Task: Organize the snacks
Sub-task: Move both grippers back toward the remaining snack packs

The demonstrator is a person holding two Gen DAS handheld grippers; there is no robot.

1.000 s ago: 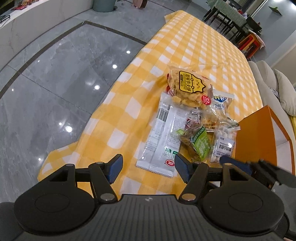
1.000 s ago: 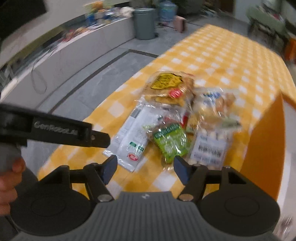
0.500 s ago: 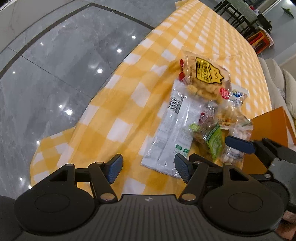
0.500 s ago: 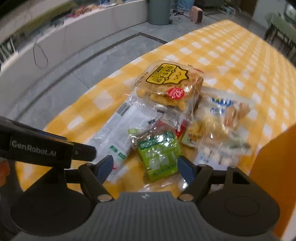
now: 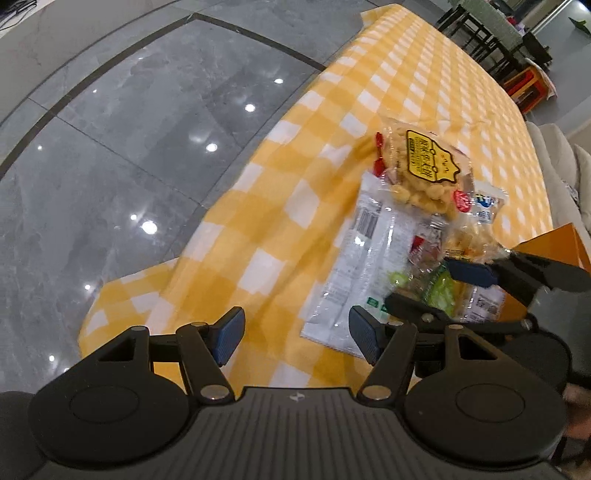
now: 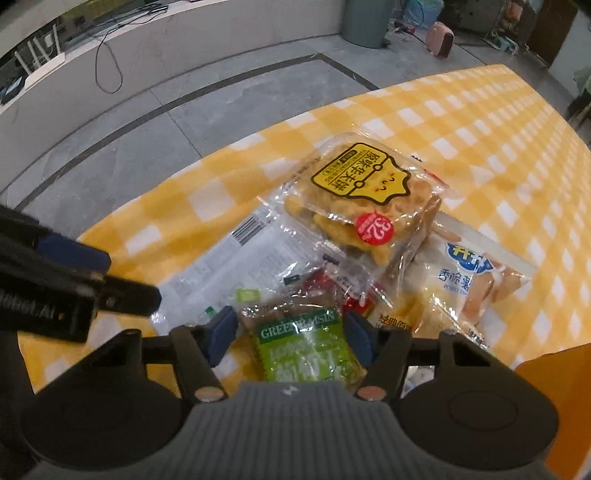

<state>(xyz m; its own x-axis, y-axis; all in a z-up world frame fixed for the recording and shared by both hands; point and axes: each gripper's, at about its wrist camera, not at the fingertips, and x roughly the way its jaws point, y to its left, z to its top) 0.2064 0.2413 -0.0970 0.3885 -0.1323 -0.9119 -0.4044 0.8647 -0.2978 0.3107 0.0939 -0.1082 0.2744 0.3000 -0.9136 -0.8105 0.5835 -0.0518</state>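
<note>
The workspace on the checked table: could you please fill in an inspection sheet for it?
Surface: yellow checked tablecloth, draped over the table edge.
Job's things: green raisin packet on a pile with the cracker bag, white wrapper and blue-label bag; orange box beside it.
Clutter: nothing seen.
Grippers: right gripper closing, astride the raisin packet; left gripper open, empty.
Cables: black cable on the ledge.
Surroundings: grey bin, glossy tiled floor.

Glossy grey tiled floor (image 5: 110, 155)

Snack packets lie heaped on a yellow-checked counter (image 6: 498, 122): green raisin pack (image 6: 306, 350) nearest, yellow-labelled biscuit bag (image 6: 354, 192) atop the pile.
</note>
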